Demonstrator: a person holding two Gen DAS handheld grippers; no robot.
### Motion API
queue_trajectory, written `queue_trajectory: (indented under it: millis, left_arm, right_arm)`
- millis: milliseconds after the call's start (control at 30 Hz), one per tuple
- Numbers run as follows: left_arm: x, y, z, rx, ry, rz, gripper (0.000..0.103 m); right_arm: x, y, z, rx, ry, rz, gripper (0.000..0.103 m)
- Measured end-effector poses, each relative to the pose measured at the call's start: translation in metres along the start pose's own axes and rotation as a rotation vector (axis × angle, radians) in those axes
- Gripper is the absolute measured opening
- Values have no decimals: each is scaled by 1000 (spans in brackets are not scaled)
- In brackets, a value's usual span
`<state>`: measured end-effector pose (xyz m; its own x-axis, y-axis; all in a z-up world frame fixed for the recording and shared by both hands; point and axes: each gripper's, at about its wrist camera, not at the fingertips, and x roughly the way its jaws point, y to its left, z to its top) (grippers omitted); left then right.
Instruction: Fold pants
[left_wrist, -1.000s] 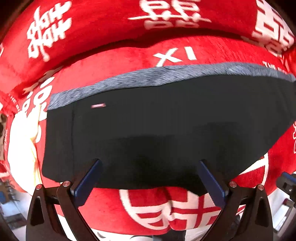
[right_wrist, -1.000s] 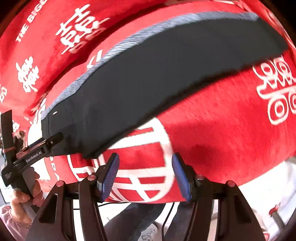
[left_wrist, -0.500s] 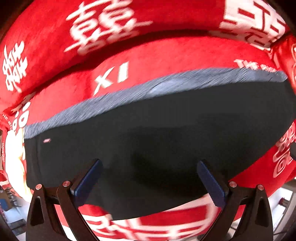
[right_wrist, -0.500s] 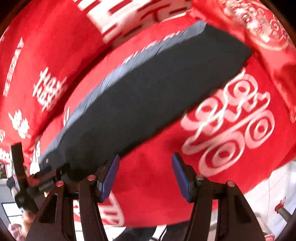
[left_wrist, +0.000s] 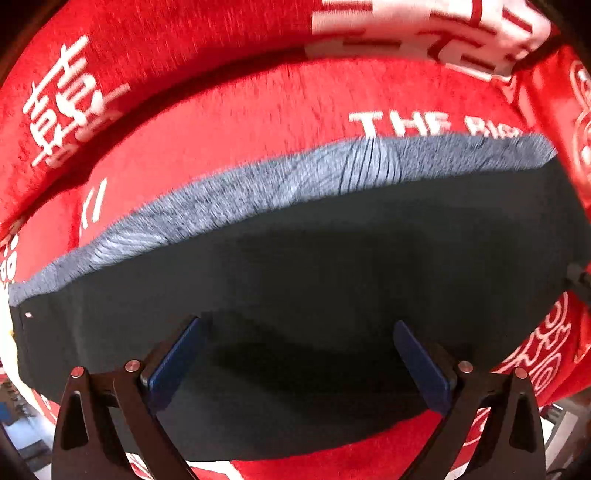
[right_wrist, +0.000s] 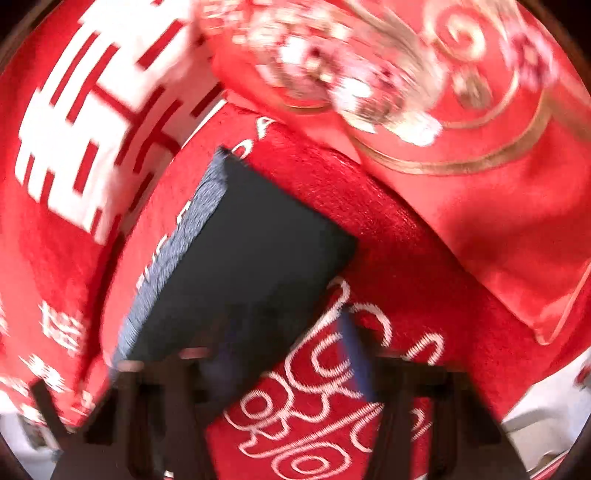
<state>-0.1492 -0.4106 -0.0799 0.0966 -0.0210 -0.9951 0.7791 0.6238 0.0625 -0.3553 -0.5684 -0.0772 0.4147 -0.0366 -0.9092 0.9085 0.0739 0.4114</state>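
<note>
The pants (left_wrist: 332, 295) are dark, near-black, folded into a flat band with a heathered grey waistband (left_wrist: 258, 192) along one long edge. They lie on a red blanket (left_wrist: 221, 122) printed with white characters and lettering.

The left wrist view shows the whole length, long axis running from 9 to 3 o'clock, waistband toward 12, with a small pale tag (left_wrist: 28, 315) at the 9 o'clock end. The left hand-held gripper (left_wrist: 295, 354) hangs over the dark fabric, jaws wide, nothing between them.

The right wrist view, blurred, shows only one squared end (right_wrist: 243, 258), running from 7 toward 12 o'clock, and a red embroidered cushion (right_wrist: 480, 147) at 1 o'clock. The right hand-held gripper (right_wrist: 291, 362) shows its pads apart over the pants' edge, closing.
</note>
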Motion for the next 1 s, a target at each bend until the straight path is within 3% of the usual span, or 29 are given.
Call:
queue_trajectory:
  millis: [100,233,267,400,500,800,1000]
  left_arm:
    - [0,5,-3,-14,-8,-14,103]
    - [2,7,-3,-10,-4,-17,103]
    - [3,6,-3,-2,-4,-10,103]
    - [2,2,-3,10,-15,10,103]
    - [2,2,-3,-1,-12,10,103]
    - [4,-1,0,-6,-16,14,103]
    - [4,1,-2,-17,-18,14,103]
  right_arm:
    - [-14,8,4,-89,-20,28,5]
    - [-12,21,2,-237,-15,-43,6]
    - [-6,15,5,-227,14,-69,6]
    - [-15,-14,9,-97,20,-50,35]
    - [-26,-18,2,-104,14,-40,35]
    - [-15,-41,-21,-31,84,225,35]
    - [12,-38,-31,6,97,348,35]
